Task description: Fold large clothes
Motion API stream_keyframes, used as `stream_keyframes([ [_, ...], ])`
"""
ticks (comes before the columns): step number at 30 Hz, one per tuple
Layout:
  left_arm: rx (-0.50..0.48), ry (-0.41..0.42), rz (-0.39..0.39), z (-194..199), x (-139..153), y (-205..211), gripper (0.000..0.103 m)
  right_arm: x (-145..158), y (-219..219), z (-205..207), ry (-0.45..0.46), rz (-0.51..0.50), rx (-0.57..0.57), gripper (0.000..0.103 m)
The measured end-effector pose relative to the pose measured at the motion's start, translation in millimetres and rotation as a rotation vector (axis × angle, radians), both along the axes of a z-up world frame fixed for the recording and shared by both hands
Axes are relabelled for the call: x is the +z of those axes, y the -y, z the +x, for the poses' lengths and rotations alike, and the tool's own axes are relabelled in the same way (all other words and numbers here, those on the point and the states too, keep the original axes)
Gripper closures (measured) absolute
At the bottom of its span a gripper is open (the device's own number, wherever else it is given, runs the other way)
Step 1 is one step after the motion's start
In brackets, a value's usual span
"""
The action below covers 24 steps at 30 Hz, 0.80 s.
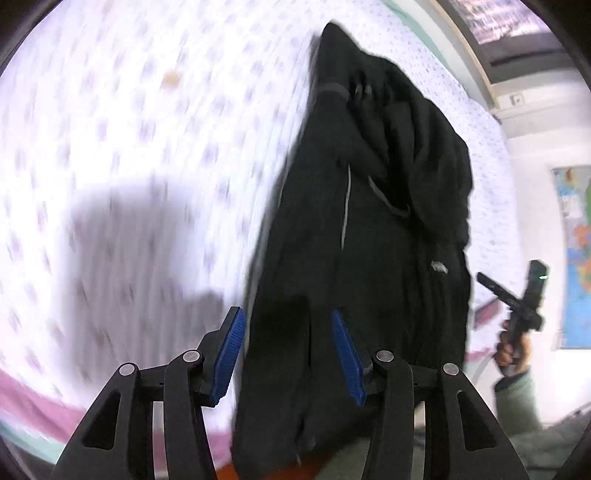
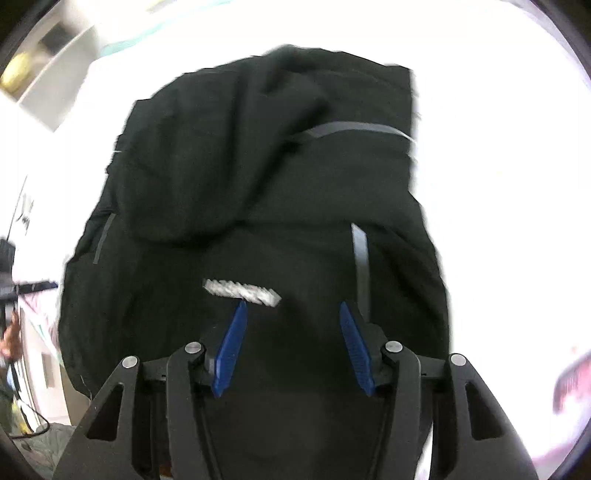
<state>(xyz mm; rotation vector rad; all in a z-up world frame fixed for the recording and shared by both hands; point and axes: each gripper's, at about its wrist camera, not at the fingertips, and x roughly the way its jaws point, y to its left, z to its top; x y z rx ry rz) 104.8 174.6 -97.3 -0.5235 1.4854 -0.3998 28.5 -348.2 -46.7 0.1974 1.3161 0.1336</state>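
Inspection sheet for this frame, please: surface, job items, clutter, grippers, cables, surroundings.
Surface: bed sheet, white with small purple print, pink band at one edge; blurred.
Job's things: black jacket, partly folded lengthwise into a narrow bundle, white chest logo and grey zipper strips showing.
Clutter: small orange spot on the sheet; cannot tell what it is.
Grippers: left gripper open above the jacket's near end, nothing pinched; right gripper open over the logo area, nothing pinched.
Cables: dark cord near the floor at the left edge.
Surroundings: wall map, window.
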Motion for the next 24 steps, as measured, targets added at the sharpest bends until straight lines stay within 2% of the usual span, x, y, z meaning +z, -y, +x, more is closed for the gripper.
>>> stream_keyframes([
  [3, 0.010, -0.061, -0.054, -19, -24, -5, 0.052, -4, 25, -23, -0.041, 0.029, -0.059, 0.047],
  [5, 0.017, -0.085, -0.030, -17, -38, -4, 0.052, -3, 38, -36, -0.052, 0.029, -0.081, 0.047],
  [8, 0.027, -0.093, -0.055, -18, -45, -2, 0.052, -1, 55, -57, -0.073, 0.034, -0.112, 0.047],
  [13, -0.003, -0.093, -0.152, -11, -37, 7, 0.051, -12, 70, -91, -0.133, 0.007, -0.152, 0.047],
  [14, -0.016, -0.085, -0.152, -13, -37, 11, 0.051, -16, 73, -99, -0.150, 0.008, -0.166, 0.047],
  [17, -0.061, -0.068, -0.115, -12, -36, 22, 0.042, -34, 81, -121, -0.184, 0.042, -0.213, 0.047],
  [19, -0.051, -0.099, -0.105, -8, -48, 24, 0.041, -51, 84, -128, -0.211, 0.087, -0.244, 0.046],
  [21, -0.051, -0.097, -0.084, -5, -53, 28, 0.043, -65, 82, -131, -0.233, 0.122, -0.250, 0.046],
  [22, -0.057, -0.089, -0.084, -5, -52, 31, 0.043, -67, 79, -131, -0.232, 0.138, -0.242, 0.052],
  [23, -0.070, -0.083, -0.107, -4, -45, 35, 0.043, -64, 75, -130, -0.221, 0.166, -0.225, 0.058],
  [24, -0.089, -0.064, -0.173, -5, -32, 42, 0.043, -55, 70, -130, -0.195, 0.193, -0.205, 0.058],
])
